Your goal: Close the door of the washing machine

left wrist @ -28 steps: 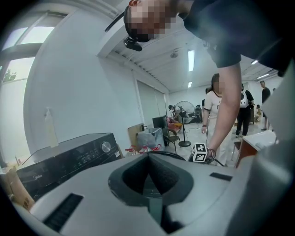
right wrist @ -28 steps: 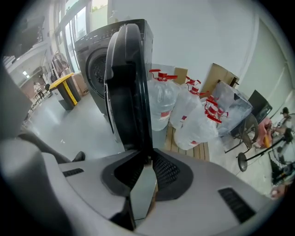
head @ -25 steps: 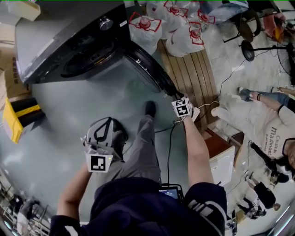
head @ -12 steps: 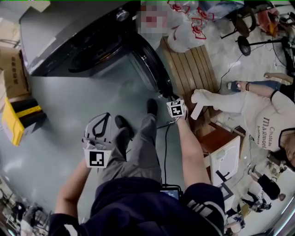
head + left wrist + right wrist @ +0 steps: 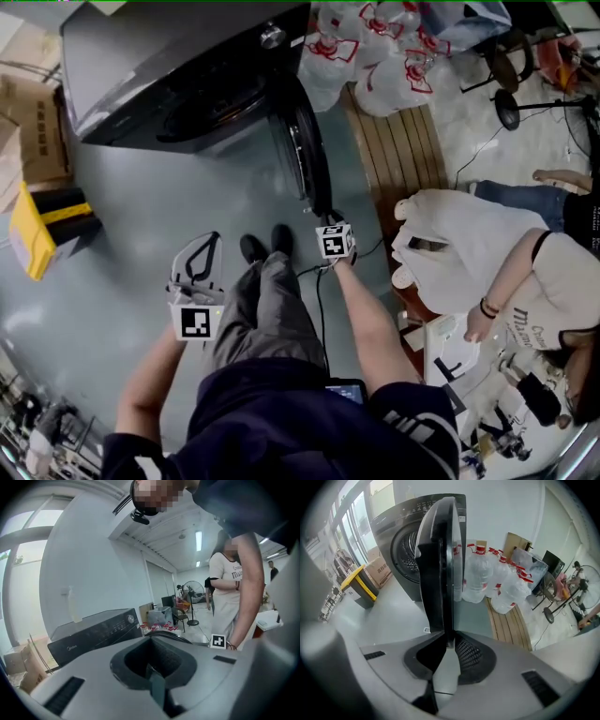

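— Where is the door?
— The door (image 5: pixel 305 155) stands swung out from the washer (image 5: pixel 178 66), roughly square to its front, with the drum mouth (image 5: pixel 211 103) uncovered beside it.
— And the right gripper?
— The right gripper (image 5: pixel 446 641) is clamped on the door's lower rim; the rim runs straight down between its jaws. The person's arm reaches forward to it.
— The left one?
— The left gripper (image 5: pixel 152 679) has its jaws pressed together on nothing. It is held up near the person's left knee, well apart from the door.
— What lies around?
— Water jugs (image 5: pixel 375 56) crowd just right of the washer, at the head of a slatted board (image 5: pixel 394 150). A yellow bin (image 5: pixel 33 230) and a carton (image 5: pixel 42 127) sit to the left. Another person (image 5: pixel 534 281) bends at the right edge.
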The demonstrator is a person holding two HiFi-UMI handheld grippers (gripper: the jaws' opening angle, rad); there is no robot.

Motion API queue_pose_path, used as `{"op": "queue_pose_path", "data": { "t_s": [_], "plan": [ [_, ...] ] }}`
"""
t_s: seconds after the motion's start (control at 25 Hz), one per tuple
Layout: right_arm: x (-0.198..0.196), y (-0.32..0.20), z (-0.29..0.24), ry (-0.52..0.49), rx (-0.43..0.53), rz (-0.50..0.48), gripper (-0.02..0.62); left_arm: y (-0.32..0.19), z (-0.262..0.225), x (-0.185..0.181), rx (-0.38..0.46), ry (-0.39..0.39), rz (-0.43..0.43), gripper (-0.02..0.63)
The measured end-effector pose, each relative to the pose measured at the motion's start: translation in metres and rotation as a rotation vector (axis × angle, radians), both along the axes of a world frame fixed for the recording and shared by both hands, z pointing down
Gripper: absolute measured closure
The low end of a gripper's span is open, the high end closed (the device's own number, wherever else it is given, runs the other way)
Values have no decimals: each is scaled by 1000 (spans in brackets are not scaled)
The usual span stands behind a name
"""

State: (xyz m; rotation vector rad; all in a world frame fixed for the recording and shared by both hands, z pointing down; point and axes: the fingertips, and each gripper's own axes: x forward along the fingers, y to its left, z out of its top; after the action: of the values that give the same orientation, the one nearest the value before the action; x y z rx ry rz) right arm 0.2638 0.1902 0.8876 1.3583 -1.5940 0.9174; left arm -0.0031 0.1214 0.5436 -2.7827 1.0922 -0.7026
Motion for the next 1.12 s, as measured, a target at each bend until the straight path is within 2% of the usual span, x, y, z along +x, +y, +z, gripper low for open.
{"op": "queue_pose_path", "data": {
  "t_s": [0.2, 0.32, 0.36, 0.44, 0.48, 0.84, 0.96, 1.12],
  "plan": [
    [-28, -1, 2, -12, 11, 44, 518, -7, 0, -9, 13, -15, -44, 581],
    [-47, -1, 7, -21, 11, 50, 517, -9, -1, -17, -13, 88, -127, 581],
    [-55, -2, 8, -25, 10, 57, 517, -8, 0, -21, -12, 83, -122, 581],
    [-70, -2, 8, -27, 10, 66, 515, -6, 2, -31, 9, 4, -52, 581],
    [-78, -2, 8, -27, 11, 70, 514, -6, 3, -38, 15, -11, -36, 581],
    [-158, -11, 15, -14, -3, 186, 514, -19, 1, -138, 38, 38, -15, 581],
    [-185, -20, 14, -21, 1, 208, 512, -26, 4, -170, 56, 18, 12, 581],
    [-216, -29, 20, -31, -10, 251, 511, -30, 12, -204, 41, 54, -9, 581]
  ]
}}
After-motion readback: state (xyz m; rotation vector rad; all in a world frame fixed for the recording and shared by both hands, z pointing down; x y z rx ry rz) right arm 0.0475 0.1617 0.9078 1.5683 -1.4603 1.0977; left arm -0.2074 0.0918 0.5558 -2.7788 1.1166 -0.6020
